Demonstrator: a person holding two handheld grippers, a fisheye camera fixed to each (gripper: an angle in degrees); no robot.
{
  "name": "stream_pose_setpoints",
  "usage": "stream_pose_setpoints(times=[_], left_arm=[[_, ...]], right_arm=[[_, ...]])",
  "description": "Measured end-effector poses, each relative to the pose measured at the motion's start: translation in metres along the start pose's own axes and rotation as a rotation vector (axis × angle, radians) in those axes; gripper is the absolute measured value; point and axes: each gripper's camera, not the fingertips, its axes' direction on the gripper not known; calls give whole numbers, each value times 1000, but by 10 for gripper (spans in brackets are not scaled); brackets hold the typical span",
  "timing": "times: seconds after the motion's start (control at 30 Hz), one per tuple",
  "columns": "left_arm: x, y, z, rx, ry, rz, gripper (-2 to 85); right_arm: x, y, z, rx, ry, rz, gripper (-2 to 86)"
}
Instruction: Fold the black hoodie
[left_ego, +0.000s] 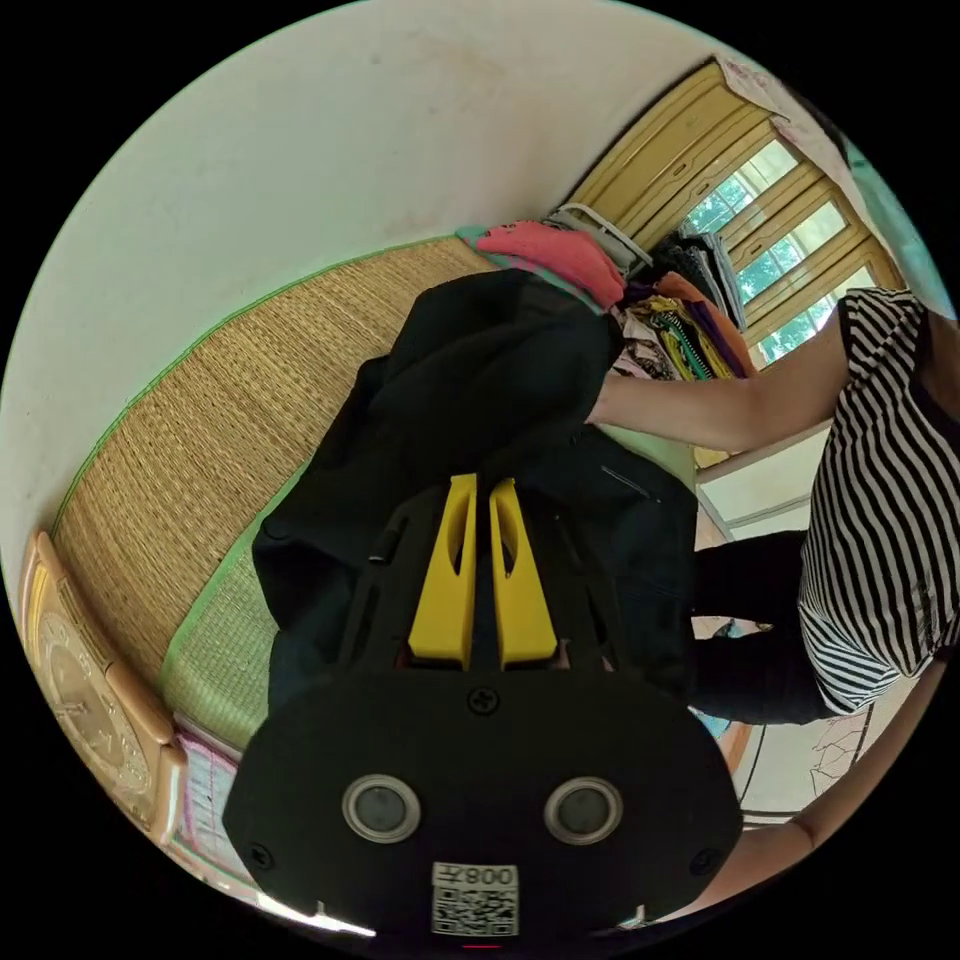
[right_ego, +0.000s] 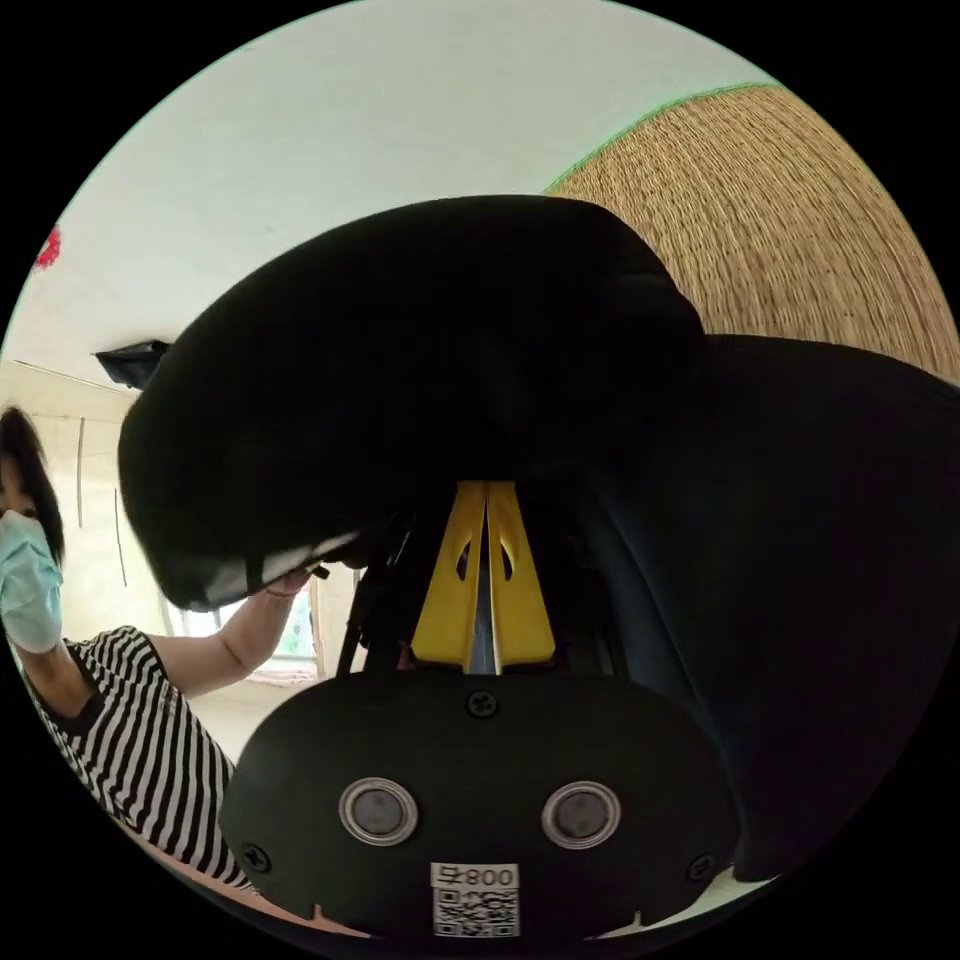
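Black hoodie (left_ego: 470, 400) bunched over woven mat (left_ego: 200, 420); both grippers' jaws clenched on its fabric.

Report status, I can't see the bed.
Both hand-held grippers shut on black hoodie, lifted over woven mat. Clothes pile beyond.

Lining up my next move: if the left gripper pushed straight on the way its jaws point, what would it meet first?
The black hoodie. In the left gripper view the left gripper has its yellow jaws nearly closed with their tips already at the bunched black cloth, so it would press into that at once. The woven mat lies behind; depth is unclear.
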Motion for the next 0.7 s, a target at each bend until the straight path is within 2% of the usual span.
stream_pose_setpoints(times=[0.1, 0.17, 0.3, 0.4, 0.5, 0.7], left_arm=[[1, 17, 17, -101, -59, -16, 14], [-4, 33, 30, -144, -70, -57, 13], [-9, 55, 52, -183, -69, -106, 15], [-14, 72, 67, -187, -65, -174, 19], [-20, 95, 62, -77, -18, -293, 24], [-34, 166, 53, 286, 190, -581, 39]], right_arm=[[21, 18, 15, -121, -5, 69, 2], [34, 47, 0, -131, 12, 105, 5], [65, 115, -70, 16, 3, 222, 24], [69, 136, -97, 98, -49, 214, 56], [72, 138, -90, 84, -53, 209, 77], [83, 120, -47, 15, -53, 210, 88]])
